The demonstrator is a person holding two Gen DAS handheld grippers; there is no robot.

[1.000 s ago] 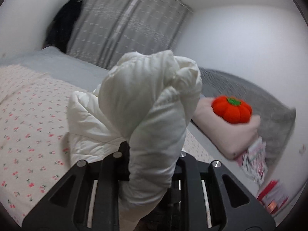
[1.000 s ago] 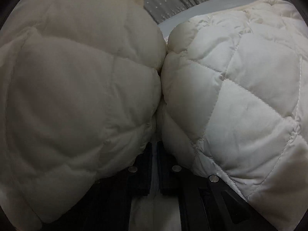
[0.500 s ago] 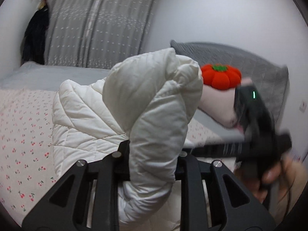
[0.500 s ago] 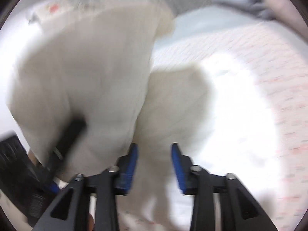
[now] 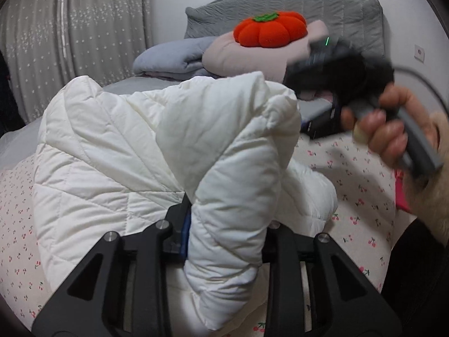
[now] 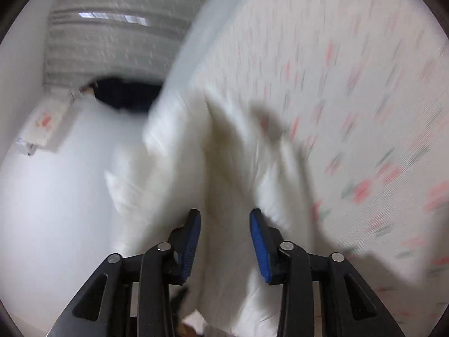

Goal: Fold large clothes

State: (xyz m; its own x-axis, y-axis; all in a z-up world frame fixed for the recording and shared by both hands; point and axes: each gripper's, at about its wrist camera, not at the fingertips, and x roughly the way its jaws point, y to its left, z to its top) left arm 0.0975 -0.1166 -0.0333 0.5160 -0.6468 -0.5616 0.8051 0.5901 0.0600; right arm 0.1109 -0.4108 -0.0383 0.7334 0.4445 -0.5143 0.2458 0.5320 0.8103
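Observation:
A white quilted puffer jacket (image 5: 134, 151) hangs bunched over the cherry-print bed sheet (image 5: 356, 179). My left gripper (image 5: 224, 224) is shut on a thick fold of it, which hides the fingertips. The right gripper shows in the left wrist view (image 5: 350, 75), held in a hand above and to the right of the jacket. In the blurred right wrist view my right gripper (image 6: 224, 236) is open, its blue pads (image 6: 259, 238) apart, with the jacket (image 6: 224, 140) just ahead of it.
An orange pumpkin cushion (image 5: 269, 32) sits on a pink pillow (image 5: 247, 56) beside a folded grey-blue blanket (image 5: 168, 59) at the grey headboard (image 5: 294, 8). Grey curtains (image 5: 70, 28) hang at the back left. A white wall (image 6: 42, 210) is left of the right gripper.
My right gripper let go of the jacket, opened and pulled back. My left gripper, holding the fold, swung so the headboard and the right hand came into view.

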